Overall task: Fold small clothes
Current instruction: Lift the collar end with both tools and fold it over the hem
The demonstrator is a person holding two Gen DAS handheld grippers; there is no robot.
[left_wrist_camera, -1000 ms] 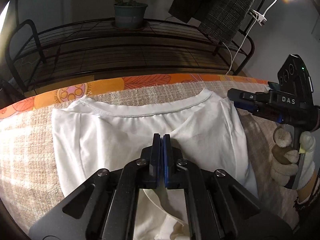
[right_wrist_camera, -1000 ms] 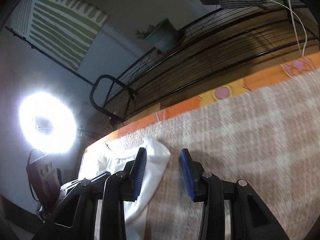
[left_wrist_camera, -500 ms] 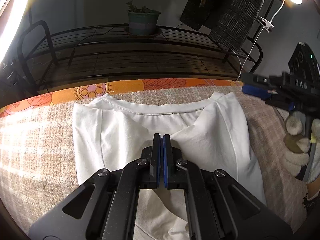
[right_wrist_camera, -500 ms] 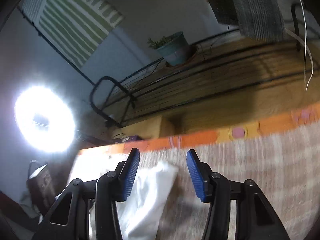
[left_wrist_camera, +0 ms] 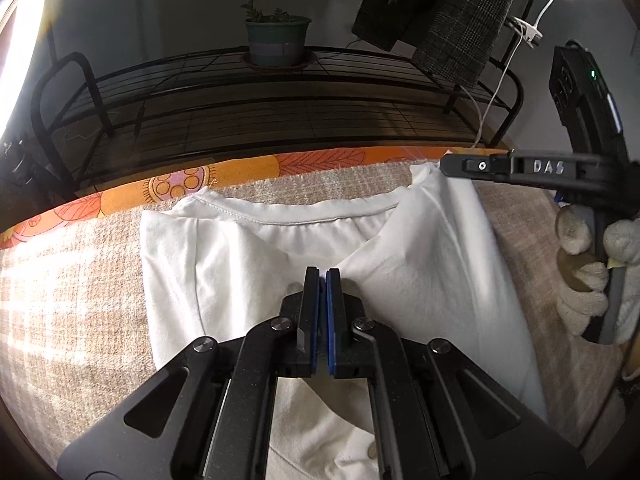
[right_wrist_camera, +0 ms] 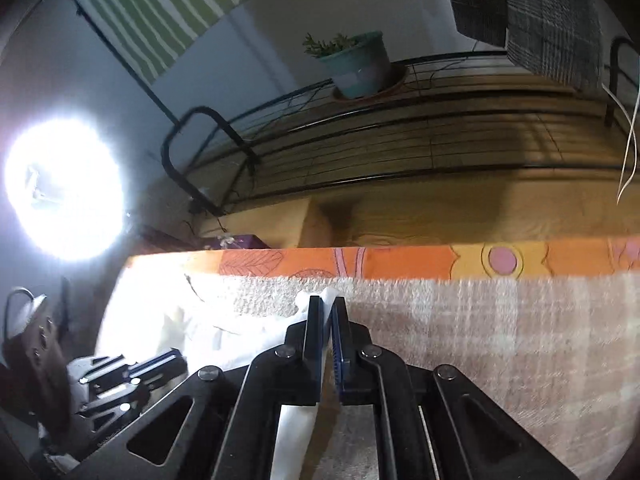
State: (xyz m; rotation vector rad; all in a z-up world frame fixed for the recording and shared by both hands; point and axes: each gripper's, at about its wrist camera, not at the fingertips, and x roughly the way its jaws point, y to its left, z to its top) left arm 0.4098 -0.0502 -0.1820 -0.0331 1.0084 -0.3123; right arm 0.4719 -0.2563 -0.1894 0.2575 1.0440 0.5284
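A white garment point(left_wrist_camera: 240, 272) lies flat on a beige checked blanket point(left_wrist_camera: 72, 300), its hem toward the far edge and both sides folded inward. My left gripper point(left_wrist_camera: 322, 276) is shut over the garment's middle, where the creases run together at its tips, so it seems to pinch the cloth. My right gripper point(left_wrist_camera: 444, 162), held by a gloved hand point(left_wrist_camera: 588, 280), is at the garment's far right corner. In the right wrist view the right gripper point(right_wrist_camera: 327, 308) is shut with that white corner point(right_wrist_camera: 328, 294) poking out between its pads. The left gripper point(right_wrist_camera: 132, 372) shows low on the left there.
The blanket lies on an orange flowered cloth point(left_wrist_camera: 240, 168) at the table's far edge. Behind stands a black wire rack point(left_wrist_camera: 280, 92) with a potted plant point(left_wrist_camera: 276, 40). Dark checked clothes point(left_wrist_camera: 460, 20) hang at upper right. A bright ring light point(right_wrist_camera: 64, 188) glares at left.
The right gripper, open beside the garment's far right corner before, has closed on that corner and rolled upright. The left gripper has stayed shut in the same spot.
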